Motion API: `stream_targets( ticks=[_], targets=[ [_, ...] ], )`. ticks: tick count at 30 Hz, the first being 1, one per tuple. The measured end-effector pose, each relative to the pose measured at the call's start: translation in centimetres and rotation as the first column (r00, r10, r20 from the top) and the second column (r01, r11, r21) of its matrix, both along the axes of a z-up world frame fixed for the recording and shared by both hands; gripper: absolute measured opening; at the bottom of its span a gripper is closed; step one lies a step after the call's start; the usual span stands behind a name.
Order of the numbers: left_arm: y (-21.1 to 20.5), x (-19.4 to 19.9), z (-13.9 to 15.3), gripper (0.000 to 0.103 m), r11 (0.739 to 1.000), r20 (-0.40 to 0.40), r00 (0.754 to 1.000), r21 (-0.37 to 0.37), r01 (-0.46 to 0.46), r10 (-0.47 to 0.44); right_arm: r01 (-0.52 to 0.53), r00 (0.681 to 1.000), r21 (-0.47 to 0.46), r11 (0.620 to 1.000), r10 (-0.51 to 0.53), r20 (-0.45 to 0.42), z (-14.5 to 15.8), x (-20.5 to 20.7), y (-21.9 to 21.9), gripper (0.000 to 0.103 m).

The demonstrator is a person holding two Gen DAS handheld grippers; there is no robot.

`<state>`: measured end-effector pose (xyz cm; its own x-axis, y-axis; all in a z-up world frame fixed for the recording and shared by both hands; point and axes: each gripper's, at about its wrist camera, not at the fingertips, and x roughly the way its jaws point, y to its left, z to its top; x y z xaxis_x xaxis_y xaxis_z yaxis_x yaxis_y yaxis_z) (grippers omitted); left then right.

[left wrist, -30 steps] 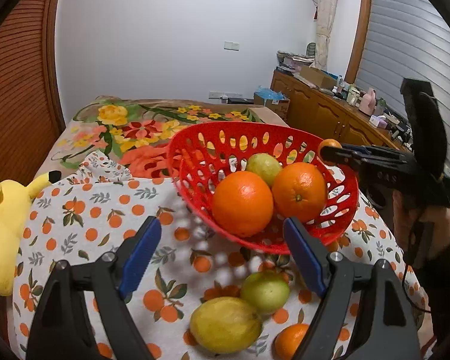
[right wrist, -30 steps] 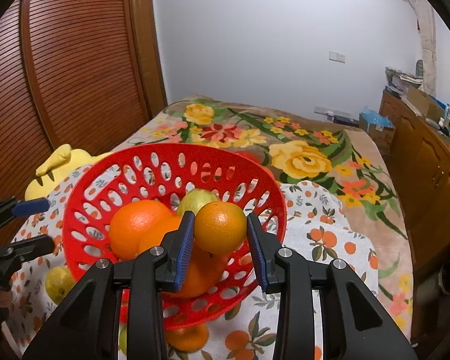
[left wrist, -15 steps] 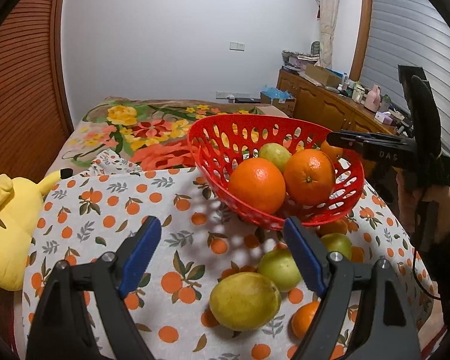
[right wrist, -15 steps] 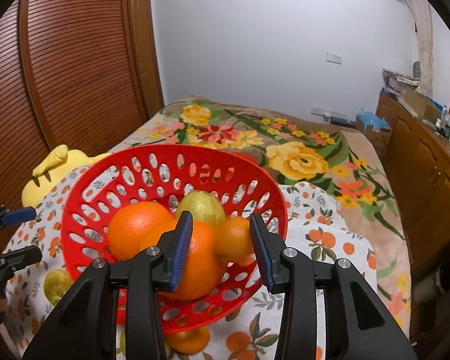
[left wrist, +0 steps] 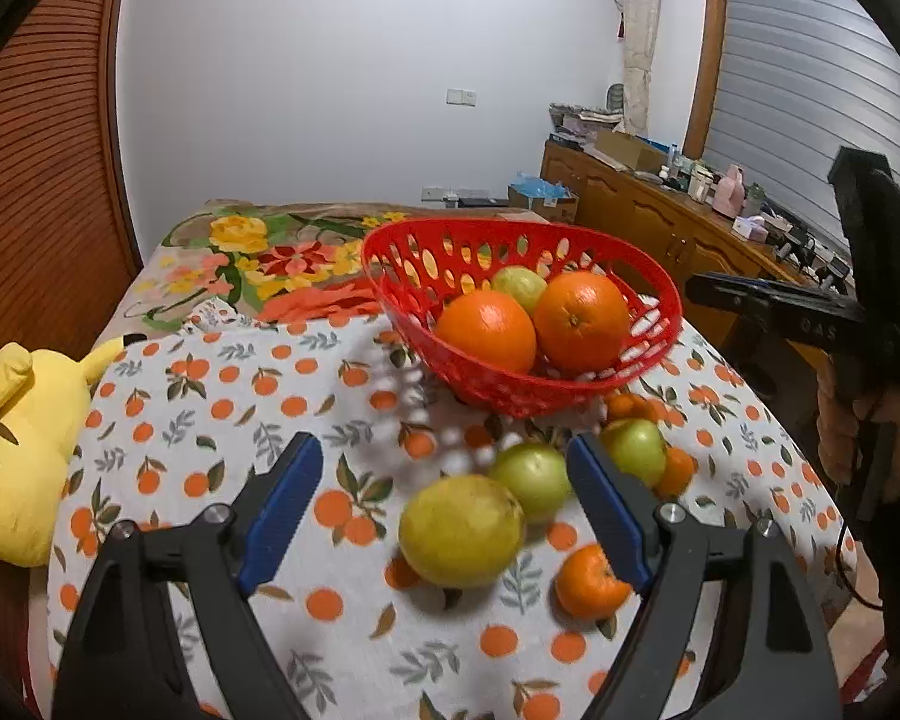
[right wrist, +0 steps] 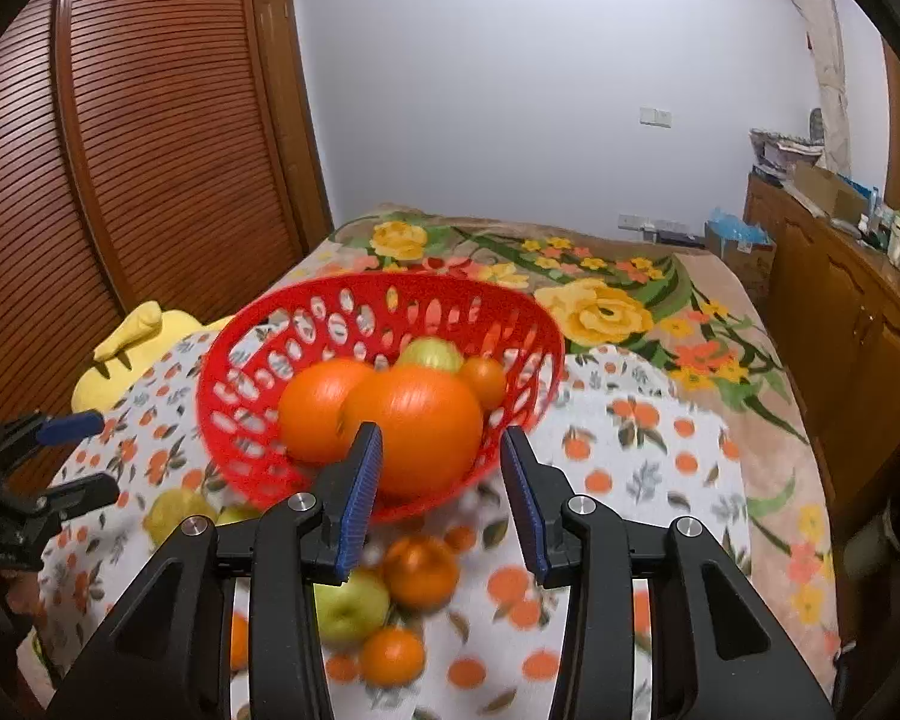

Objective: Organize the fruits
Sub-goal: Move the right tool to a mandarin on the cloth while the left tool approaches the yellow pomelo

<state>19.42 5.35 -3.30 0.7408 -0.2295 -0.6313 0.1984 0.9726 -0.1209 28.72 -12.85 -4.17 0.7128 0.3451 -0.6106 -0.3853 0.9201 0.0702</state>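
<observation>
Since the red basket [left wrist: 510,384] sits well beyond both sets of fingers with oranges already inside, loose fruit is next. Left gripper [left wrist: 447,504] has its fingers spread wide and empty, with the big yellow-green fruit [left wrist: 462,531] right between them, so I'd drop straight down and close gently. Right gripper [right wrist: 441,495] is apart and empty too, above a small orange [right wrist: 420,570].

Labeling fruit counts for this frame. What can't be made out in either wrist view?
- Left wrist: small orange mostly hidden behind the green apple.
- Right wrist: loose fruit below the red basket is motion-blurred; gripper fingers cover part of it.
- Basket bottom: hidden by the big oranges in both views.
</observation>
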Motion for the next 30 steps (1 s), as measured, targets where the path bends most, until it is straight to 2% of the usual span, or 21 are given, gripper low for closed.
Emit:
stream_targets(
  ticks=[8, 12, 22, 30],
  targets=[
    [-0.8, -3.0, -0.6, 0.084, 0.999, -0.01, 1.0, 0.032, 0.027, -0.027, -0.013, 1.0, 0.025, 1.0, 0.013, -0.026, -1.2, -4.9, 0.5, 0.041],
    [-0.9, -4.5, -0.8, 0.084, 0.999, -0.012, 0.999, 0.039, 0.031, -0.031, -0.027, 0.999, 0.045, 0.999, 0.029, -0.036, -1.8, -6.8, 1.2, 0.046],
    [0.2, -5.7, -2.6, 0.084, 0.999, -0.048, 0.999, 0.04, 0.015, -0.013, -0.105, 0.989, 0.033, 0.994, 0.108, -0.101, -5.6, -9.2, 4.4, 0.046],
    [0.8, -5.8, -4.1, 0.084, 1.0, -0.077, 0.997, 0.026, 0.0, 0.002, -0.152, 0.975, 0.025, 0.988, 0.154, -0.163, -8.2, -9.3, 7.0, 0.049]
  ],
)
